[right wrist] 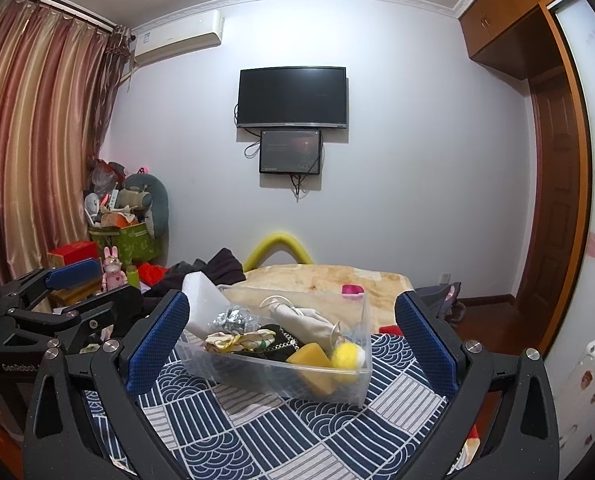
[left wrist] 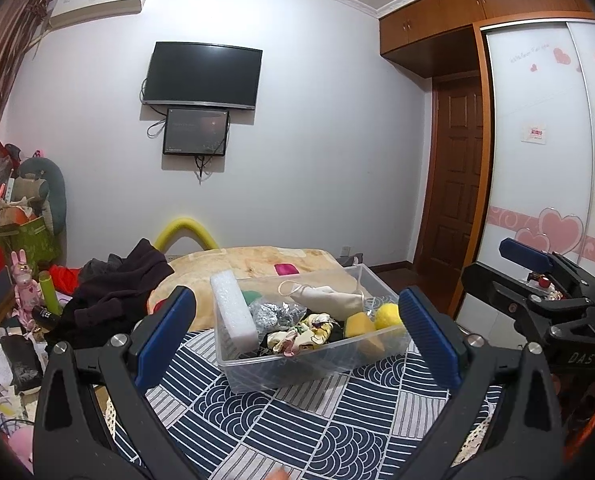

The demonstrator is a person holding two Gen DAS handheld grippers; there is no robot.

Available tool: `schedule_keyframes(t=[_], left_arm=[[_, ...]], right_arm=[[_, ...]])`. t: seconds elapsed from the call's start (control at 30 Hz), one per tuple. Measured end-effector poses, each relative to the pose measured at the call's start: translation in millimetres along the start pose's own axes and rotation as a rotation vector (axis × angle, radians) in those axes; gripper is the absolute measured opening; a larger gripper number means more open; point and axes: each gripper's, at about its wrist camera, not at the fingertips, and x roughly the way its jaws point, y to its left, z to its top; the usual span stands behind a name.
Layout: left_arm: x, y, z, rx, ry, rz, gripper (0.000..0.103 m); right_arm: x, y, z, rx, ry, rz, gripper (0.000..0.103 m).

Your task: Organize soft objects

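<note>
Clear bin (left wrist: 297, 368) of soft items on patterned worktop (left wrist: 297, 432); left tool (left wrist: 297, 328) and right tool (right wrist: 293, 336) both wide, empty. Risk, judged: white foam block (left wrist: 233, 308), leaning over rim, could topple if bin was nudged.

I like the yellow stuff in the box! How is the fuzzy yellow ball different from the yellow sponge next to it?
The yellow ball is round and fuzzy, while the yellow sponge is a flat-sided, wedge-like block with corners. The ball is pale lemon yellow; the sponge is a darker, orange-tinted yellow. The ball sits nearer the box's corner, the sponge further in. Both lie side by side inside the clear plastic box, and neither claw is holding them.
</note>
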Motion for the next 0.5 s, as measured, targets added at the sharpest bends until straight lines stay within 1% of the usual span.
schedule_keyframes(t=[0.5], left_arm=[[1.0,-4.0,-1.8,0.006,0.009,-0.018,0.103]], right_arm=[[0.4,0.5,-0.9,0.007,0.006,0.004,0.103]])
